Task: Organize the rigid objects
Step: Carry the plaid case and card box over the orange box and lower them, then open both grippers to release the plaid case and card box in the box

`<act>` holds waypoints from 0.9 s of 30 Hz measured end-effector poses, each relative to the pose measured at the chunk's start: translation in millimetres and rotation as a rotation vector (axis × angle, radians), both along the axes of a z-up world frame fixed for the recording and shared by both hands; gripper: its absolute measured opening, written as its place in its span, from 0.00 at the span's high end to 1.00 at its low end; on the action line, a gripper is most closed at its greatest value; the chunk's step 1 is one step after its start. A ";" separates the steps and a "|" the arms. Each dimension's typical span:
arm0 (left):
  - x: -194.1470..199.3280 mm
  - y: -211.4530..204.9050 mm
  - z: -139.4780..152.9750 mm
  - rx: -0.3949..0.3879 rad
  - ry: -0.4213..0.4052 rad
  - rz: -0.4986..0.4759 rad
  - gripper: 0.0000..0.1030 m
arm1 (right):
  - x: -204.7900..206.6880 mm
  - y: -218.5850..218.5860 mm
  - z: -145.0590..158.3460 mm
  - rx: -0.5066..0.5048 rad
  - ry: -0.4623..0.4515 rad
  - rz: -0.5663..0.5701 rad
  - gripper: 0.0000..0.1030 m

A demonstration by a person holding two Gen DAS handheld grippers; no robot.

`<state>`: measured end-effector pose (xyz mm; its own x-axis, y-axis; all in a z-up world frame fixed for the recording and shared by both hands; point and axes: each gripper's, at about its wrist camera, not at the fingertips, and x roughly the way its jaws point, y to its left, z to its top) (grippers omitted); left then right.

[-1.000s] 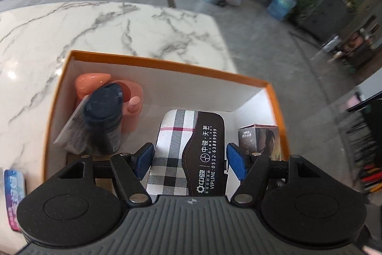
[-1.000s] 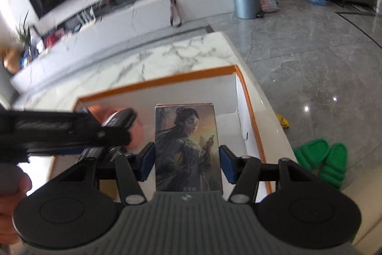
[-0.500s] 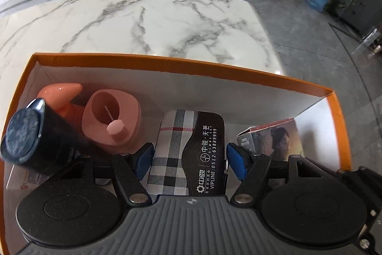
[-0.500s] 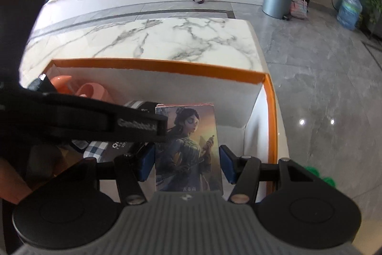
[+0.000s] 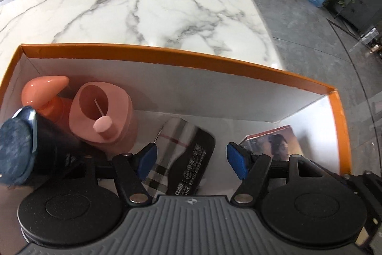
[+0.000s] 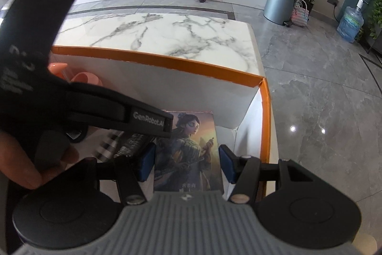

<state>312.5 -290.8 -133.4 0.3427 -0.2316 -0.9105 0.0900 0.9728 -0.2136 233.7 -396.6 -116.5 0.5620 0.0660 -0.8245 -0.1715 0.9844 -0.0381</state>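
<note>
The plaid case (image 5: 177, 154) lies tilted on the floor of the orange box (image 5: 167, 57), below the left gripper (image 5: 191, 159), whose blue pads stand wide apart and do not touch it. The right gripper (image 6: 186, 163) pinches the picture card box (image 6: 188, 149) upright near the box's right wall. A pink cup (image 5: 102, 116) and orange bottle (image 5: 45, 92) stand at the left.

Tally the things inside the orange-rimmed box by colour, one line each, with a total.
Orange glossy pump bottle: 1
Pink rounded container: 1
Dark blue-black cylindrical bottle: 1
Plaid-and-black glasses case: 1
Illustrated card box with a woman's portrait: 1
Total: 5, all in the white-walled cardboard box.
</note>
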 end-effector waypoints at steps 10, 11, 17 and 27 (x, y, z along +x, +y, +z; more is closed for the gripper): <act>-41.7 42.1 69.9 -0.143 -0.066 -0.077 0.31 | -16.3 1.7 12.2 0.072 0.014 -0.044 0.44; -45.5 49.6 79.1 -0.153 -0.091 -0.087 0.33 | -17.5 4.0 13.2 0.084 0.018 -0.044 0.43; -56.3 100.7 120.4 -0.095 -0.249 -0.025 0.33 | -11.8 22.2 2.5 0.103 0.080 -0.127 0.43; -45.5 160.8 97.1 -0.095 -0.180 0.085 0.41 | 10.2 22.8 -26.6 0.101 0.221 -0.339 0.43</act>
